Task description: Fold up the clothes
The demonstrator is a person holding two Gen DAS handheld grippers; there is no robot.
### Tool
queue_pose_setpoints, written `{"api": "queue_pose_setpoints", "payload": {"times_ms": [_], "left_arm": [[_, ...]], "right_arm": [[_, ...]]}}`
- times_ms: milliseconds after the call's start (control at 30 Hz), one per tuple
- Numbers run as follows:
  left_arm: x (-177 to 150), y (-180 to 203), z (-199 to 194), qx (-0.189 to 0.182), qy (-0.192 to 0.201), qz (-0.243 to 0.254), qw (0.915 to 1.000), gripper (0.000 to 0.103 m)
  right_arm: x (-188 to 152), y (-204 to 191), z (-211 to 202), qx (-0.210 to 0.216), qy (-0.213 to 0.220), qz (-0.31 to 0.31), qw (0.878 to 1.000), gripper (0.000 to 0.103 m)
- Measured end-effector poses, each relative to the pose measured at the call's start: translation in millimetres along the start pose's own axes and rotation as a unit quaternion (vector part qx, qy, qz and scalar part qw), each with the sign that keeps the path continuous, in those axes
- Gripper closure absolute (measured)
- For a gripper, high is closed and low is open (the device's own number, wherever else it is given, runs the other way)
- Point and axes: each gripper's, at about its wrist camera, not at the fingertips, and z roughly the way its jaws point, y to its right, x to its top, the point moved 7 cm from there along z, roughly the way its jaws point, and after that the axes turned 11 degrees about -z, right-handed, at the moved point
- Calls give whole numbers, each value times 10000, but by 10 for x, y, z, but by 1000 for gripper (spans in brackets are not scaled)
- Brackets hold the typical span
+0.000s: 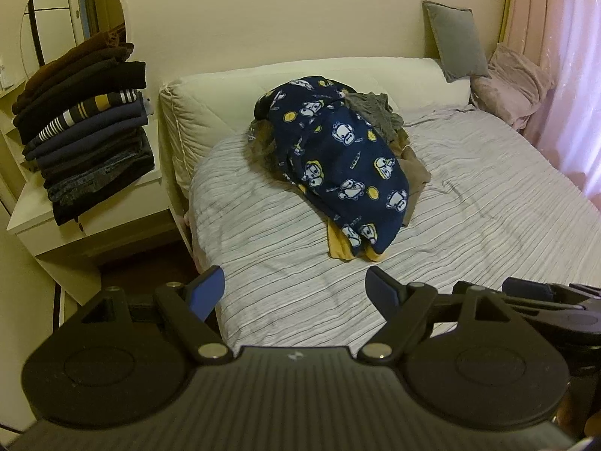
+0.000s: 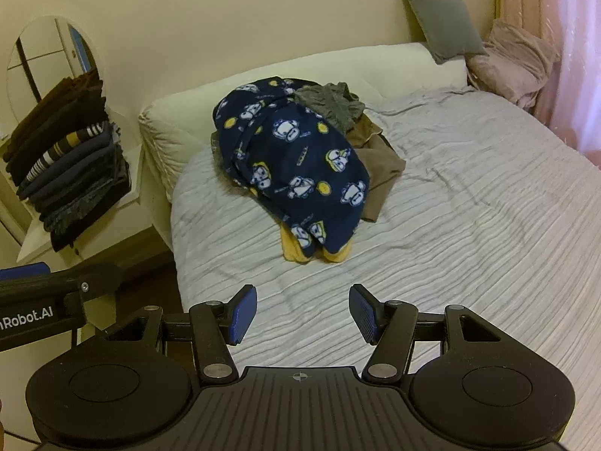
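Lying heaped toward the head of the bed (image 1: 469, 225), a pile of unfolded clothes (image 1: 330, 158) is seen in both wrist views, well apart from both tools. Topmost is a navy fleece garment (image 1: 338, 165) printed w/ white cartoon figures and yellow dots; a yellow piece (image 1: 340, 250) pokes out under its near end. A grey garment (image 1: 375, 112) is bunched at the far side of the heap, and a tan-brown one (image 1: 415, 173) lies under it on the right. The bed is covered by a pale striped sheet, slightly wrinkled.

The left gripper (image 1: 295, 289) is held above the near part of the bed, angled down, jaws spread wide; nothing is between its blue pads (image 1: 206, 293), only sheet is seen through the gap. The right gripper (image 2: 303, 314) is held likewise above the sheet, approx. beside the left one, jaws parted somewhat less, nothing gripped.

A stack of folded clothes (image 1: 82, 139), mostly dark, one w/ striped bands, is set on a white side table (image 1: 97, 225) left of the bed, touching nothing on the mattress. An oval mirror (image 1: 75, 11) is mounted behind the stack. At the head, a cream padded headboard cushion (image 1: 300, 75) is seen, a grey pillow (image 1: 454, 37) leaned on the wall above it, and a pinkish pillow (image 1: 514, 82) in the far right corner next to a pink curtain (image 1: 563, 56).
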Motion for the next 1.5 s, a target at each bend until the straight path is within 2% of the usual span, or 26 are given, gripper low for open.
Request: {"api": "queue_pose_setpoints", "payload": {"times_ms": [300, 700, 1133, 1500], "left_arm": [[-16, 16, -40, -8, -66, 42, 10000, 23], [-62, -212, -135, -15, -18, 43, 10000, 23], [-77, -287, -240, -62, 47, 145, 9999, 23], [-191, -414, -161, -25, -88, 174, 9998, 23]], "right_arm": [[-69, -13, -10, -49, 63, 62, 9999, 44], [-139, -94, -83, -168, 72, 84, 9998, 44], [-172, -197, -191, -197, 122, 142, 9996, 44], [-245, -220, -163, -254, 113, 216, 9994, 44]]}}
